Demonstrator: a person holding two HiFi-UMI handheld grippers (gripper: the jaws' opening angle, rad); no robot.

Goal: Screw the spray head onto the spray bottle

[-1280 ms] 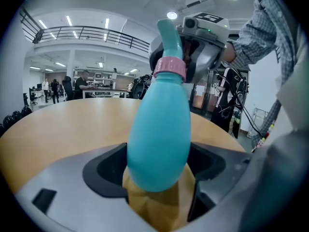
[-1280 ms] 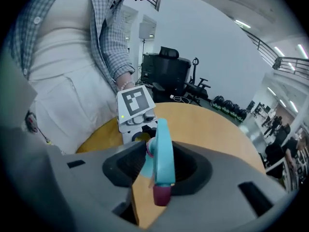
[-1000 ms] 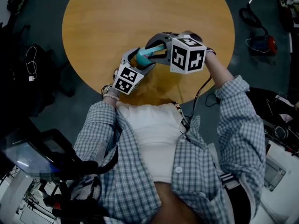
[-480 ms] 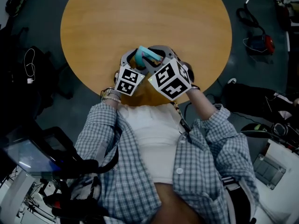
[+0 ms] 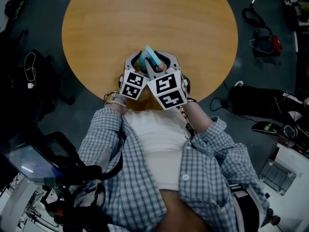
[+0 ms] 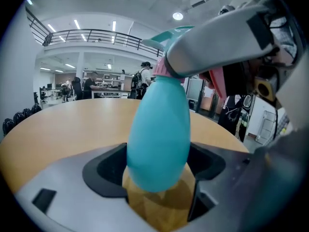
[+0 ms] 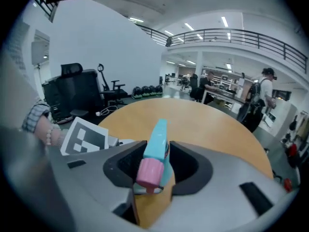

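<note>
A round wooden surface stands on a dark floor in an open office with ceiling lights and a railed mezzanine. People are working at desks far behind it. Cables and a red item lie on the floor toward 2 o'clock of the surface, and a black office chair stands off to one side.

Both tools meet over the surface's 6 o'clock edge, just in front of the person's checked shirt. The left tongs are closed on the rounded body of the teal spray bottle, their dark pads pressing it from both sides. The bottle rises upright between them, clear of the wood.

The right tongs are partly closed and clamped on the teal spray head, with a pad on each flank. A pink round end of the head faces that tool's camera. From the left gripper view, the head sits at the bottle's 12 o'clock, its pink collar touching the top of the neck. Whether the thread is seated cannot be told. From above, the head's teal tip points toward 11 o'clock between the two marker cubes.
</note>
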